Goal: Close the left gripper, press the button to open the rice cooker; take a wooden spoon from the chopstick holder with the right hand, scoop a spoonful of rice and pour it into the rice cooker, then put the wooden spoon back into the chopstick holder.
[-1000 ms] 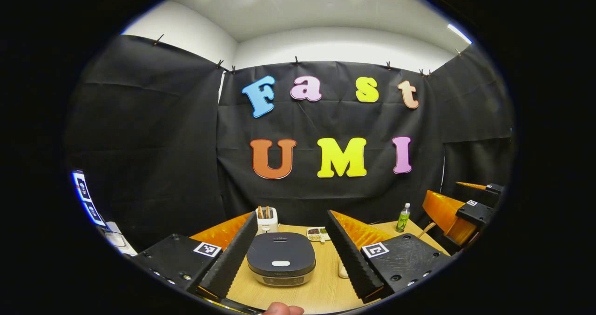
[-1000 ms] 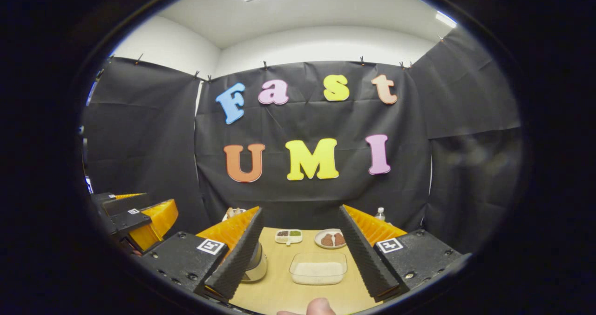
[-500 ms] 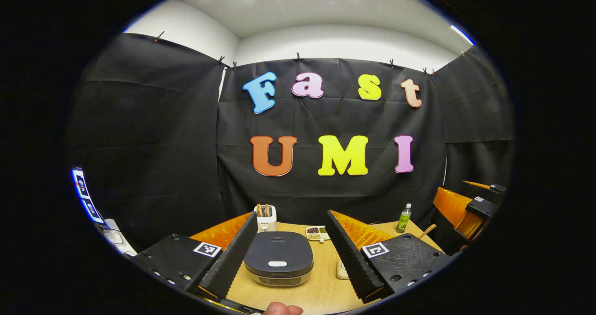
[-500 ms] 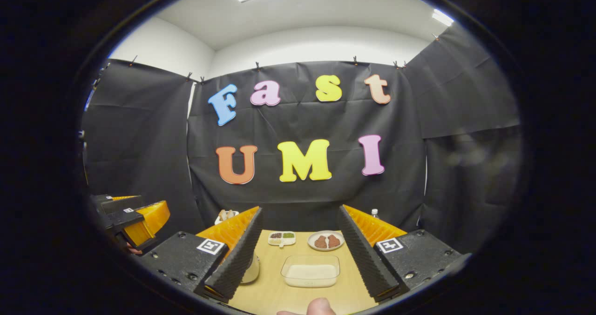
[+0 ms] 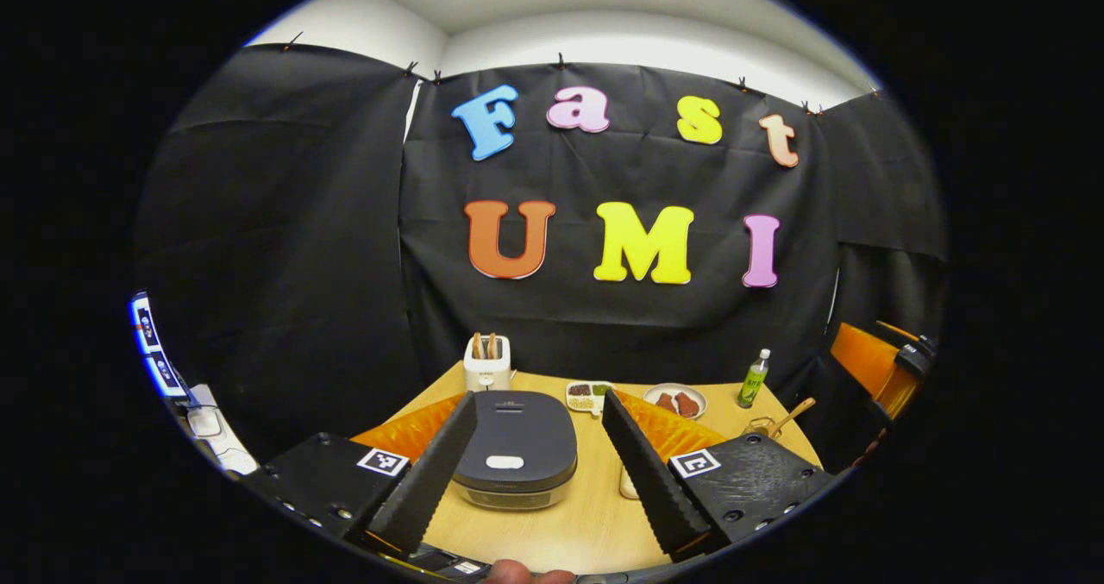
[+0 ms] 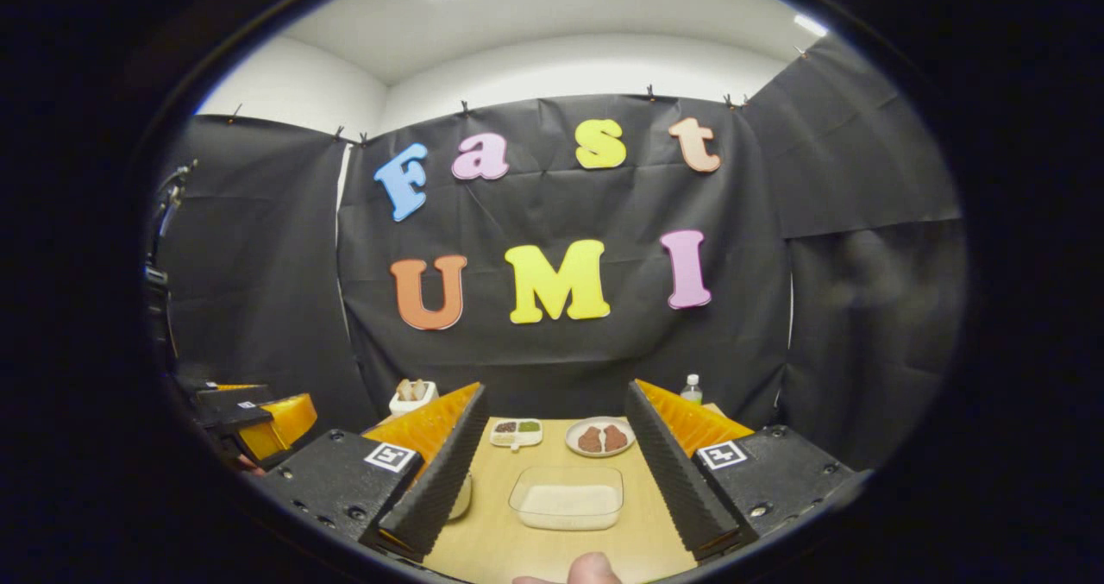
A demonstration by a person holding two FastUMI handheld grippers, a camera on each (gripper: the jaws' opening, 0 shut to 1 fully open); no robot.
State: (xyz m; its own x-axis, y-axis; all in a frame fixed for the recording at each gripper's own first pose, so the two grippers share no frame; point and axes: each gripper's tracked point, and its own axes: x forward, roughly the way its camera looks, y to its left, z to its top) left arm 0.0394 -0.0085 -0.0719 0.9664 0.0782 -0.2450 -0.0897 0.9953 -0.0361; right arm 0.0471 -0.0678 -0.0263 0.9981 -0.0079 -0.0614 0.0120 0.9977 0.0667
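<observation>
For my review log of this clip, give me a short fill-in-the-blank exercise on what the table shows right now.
1. The rice cooker has its lid ___.
2. Both the left gripper and the right gripper have jaws that stand ___.
3. The clear container of rice lies between the jaws of the ___ gripper.
4. The wooden spoons stand in the chopstick holder ___ the cooker.

Missing words: closed; open; right; behind

A dark, rounded rice cooker [image 5: 516, 448] sits on the wooden table, lid shut, its pale button [image 5: 504, 461] near the front edge; behind it, at the far side, a white chopstick holder [image 5: 487, 373] stands upright with wooden spoon handles [image 5: 484, 345] sticking up; to the right, a clear tub of white rice [image 6: 567, 497] lies open.
</observation>
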